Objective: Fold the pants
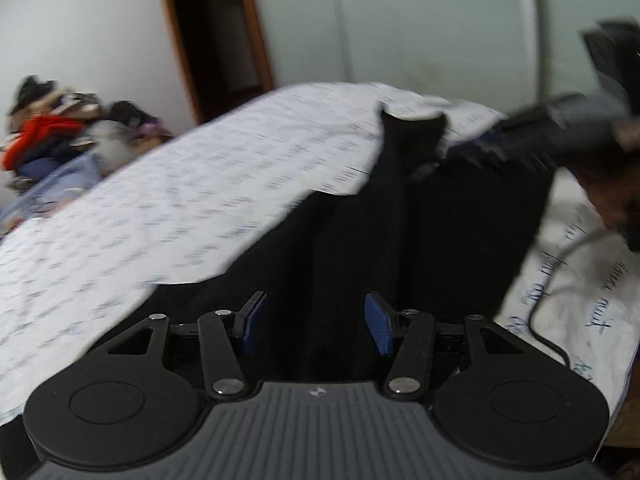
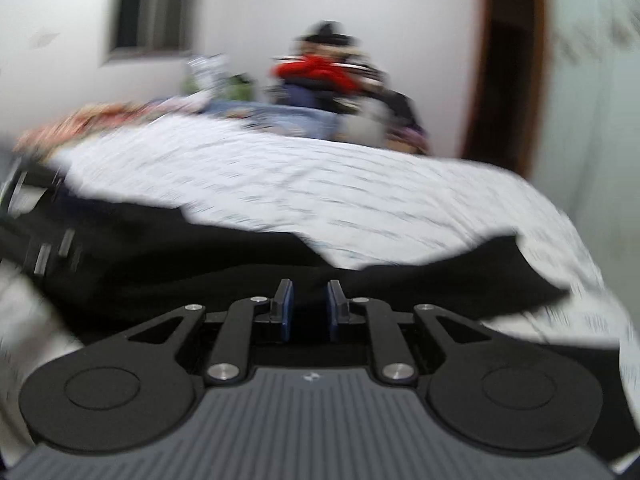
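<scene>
Left tool (image 1: 316, 322) spread, blue pads (image 1: 378, 322) well apart, nothing pinched between them; black pants (image 1: 360, 248) directly under and ahead of the tips, stretching away across the bed sheet (image 1: 160, 208). Far end of the pants (image 1: 412, 128) bunched up near the sheet's far edge. Up and to the right of this tool, blurred, the right tool (image 1: 520, 136) over the pants, with a dark cable (image 1: 552, 280) trailing over the sheet below it.

Right tool (image 2: 309, 306) parted only by a narrow gap, pads (image 2: 286, 308) not touching, nothing gripped; pants (image 2: 180, 268) just beyond the tips, lying crosswise from far left to right, one pointed end (image 2: 520, 276) off to the right. White printed sheet (image 2: 320, 200) beyond the pants. Farther back, a blurred heap of clothes (image 2: 320, 80) with something red on top, against the wall (image 2: 248, 8); a window (image 2: 152, 12) up left, a brown door frame (image 2: 508, 72) to the right. Same clothes heap (image 1: 52, 136) far left of the left tool, the doorway (image 1: 216, 36) above.
</scene>
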`<act>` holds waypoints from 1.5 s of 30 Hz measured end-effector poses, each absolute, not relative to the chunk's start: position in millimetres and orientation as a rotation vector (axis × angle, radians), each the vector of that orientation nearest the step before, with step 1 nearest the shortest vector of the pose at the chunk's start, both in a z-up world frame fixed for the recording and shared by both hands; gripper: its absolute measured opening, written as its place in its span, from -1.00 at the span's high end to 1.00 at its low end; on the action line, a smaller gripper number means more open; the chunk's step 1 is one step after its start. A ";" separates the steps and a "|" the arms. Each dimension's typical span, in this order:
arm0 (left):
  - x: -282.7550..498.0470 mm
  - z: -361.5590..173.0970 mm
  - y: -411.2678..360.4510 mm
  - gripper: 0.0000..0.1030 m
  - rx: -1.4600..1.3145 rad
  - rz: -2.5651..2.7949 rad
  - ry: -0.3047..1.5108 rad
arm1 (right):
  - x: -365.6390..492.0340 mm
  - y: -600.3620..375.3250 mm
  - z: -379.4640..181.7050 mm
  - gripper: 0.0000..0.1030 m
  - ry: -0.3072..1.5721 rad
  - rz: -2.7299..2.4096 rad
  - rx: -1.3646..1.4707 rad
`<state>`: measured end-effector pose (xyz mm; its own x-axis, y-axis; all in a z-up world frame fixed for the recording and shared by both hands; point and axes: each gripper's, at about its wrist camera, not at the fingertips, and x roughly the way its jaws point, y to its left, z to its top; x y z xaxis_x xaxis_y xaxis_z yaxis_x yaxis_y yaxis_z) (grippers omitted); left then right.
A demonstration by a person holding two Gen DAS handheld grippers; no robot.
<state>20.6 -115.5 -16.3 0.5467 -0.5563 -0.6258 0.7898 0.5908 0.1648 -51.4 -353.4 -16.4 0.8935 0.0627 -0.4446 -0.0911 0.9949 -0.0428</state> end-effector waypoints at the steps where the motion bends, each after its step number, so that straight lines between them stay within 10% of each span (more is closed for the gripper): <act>1: 20.0 -20.3 -121.8 -0.01 0.464 -0.860 0.572 | -47.0 -366.2 -17.5 0.54 0.462 0.052 -0.001; 14: 20.1 -48.1 -170.3 0.02 0.546 -0.865 0.639 | 54.4 -462.9 -32.6 0.00 0.481 -0.204 0.241; 21: 34.5 -51.4 -174.2 0.72 0.514 -0.839 0.684 | 119.6 -500.3 -47.0 -0.02 0.581 -0.275 0.352; 23: 33.0 -51.1 -173.6 0.80 0.515 -0.831 0.668 | 126.7 -498.1 -53.4 0.21 0.602 -0.263 0.355; 25: 32.6 -50.4 -171.8 0.86 0.510 -0.833 0.658 | 128.7 -492.7 -55.2 0.89 0.608 -0.245 0.345; 45: 7.8 -31.7 -148.5 0.87 0.429 -1.018 0.684 | -63.2 -504.1 -21.2 0.89 0.289 -0.333 0.542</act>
